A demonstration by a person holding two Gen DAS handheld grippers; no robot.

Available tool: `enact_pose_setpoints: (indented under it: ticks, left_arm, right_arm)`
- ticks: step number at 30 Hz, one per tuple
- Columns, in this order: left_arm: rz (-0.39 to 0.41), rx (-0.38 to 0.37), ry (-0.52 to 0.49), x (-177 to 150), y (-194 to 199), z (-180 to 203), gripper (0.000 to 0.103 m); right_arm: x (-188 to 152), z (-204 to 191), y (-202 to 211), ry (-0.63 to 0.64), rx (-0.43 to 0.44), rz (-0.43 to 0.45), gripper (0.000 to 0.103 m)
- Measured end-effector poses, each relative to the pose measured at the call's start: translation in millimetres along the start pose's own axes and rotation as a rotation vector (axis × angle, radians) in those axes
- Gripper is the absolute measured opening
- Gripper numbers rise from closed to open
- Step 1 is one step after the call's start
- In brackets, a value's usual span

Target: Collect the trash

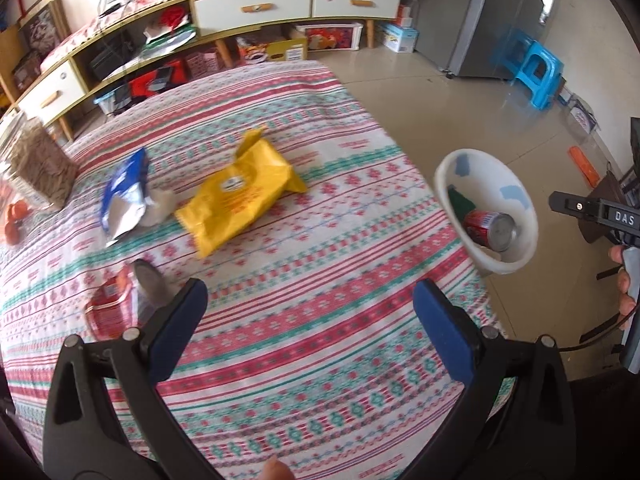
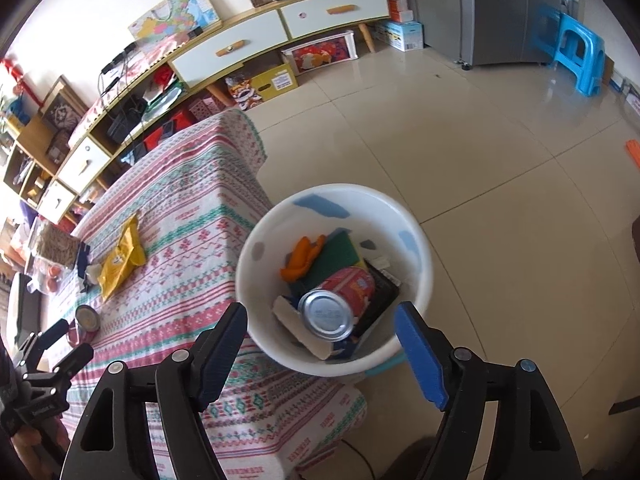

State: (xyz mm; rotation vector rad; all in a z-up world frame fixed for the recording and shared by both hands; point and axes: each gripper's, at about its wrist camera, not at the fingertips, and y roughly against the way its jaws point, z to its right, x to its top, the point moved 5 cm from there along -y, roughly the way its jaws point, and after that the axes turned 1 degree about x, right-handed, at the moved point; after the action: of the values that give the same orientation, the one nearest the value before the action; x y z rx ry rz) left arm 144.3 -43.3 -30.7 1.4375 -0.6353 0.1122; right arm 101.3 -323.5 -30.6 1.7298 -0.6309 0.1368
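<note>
Here, left gripper [image 1: 306,304] fingers wide, right gripper [image 2: 322,332] fingers wide, "DAS" lettering [image 1: 624,218] on right gripper body

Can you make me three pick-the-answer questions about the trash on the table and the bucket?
1. Where is the white bucket?
A. On the floor beside the table
B. On the table
C. On the blue stool

2. What colour is the biggest wrapper on the table?
A. Green
B. Yellow
C. Black

3. How are both tools, left tool and right tool?
A. Shut on a can
B. Holding the bucket
C. Open and empty

Answers: 1 A, it stands on the tiles by the table edge. 2 B, it is plainly yellow. 3 C, their fingers are spread with nothing between them.
</note>
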Motion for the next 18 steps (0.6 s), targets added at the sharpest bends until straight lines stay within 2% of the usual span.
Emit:
enact_pose_setpoints:
  ticks: [6,9,14,16,18]
  left_arm:
    - [0.001,0.056,0.094,0.5,8.7,-50.9,0.102]
    - [0.023,0.108,0.143,1.0,12.1,-78.2,0.102]
    - [0.022,0.207,0.143,-2.3,6.9,-107.9,0.102]
    - [-0.009,0.204,0.185,-7.1,-0.4,-119.0,0.102]
    - [-0.015,0.155,0.257,-11.7,-6.3,-130.8,0.102]
  right_arm:
    - [-0.6,-38.3,-9.0,0.059,0.017,-0.013,0.083]
    - [-0.6,-54.0,-14.1,0.079,0.026,-0.019,0.084]
    - [-0.9,-76.5,-24.8,0.105,0.034,-0.035,0.084]
    - [-0.4,-86.3,-30.3,0.118,0.036,-0.043,0.084]
    - [-0.6,-94.6,-34.8,0.129,0.038,-0.050,0.084]
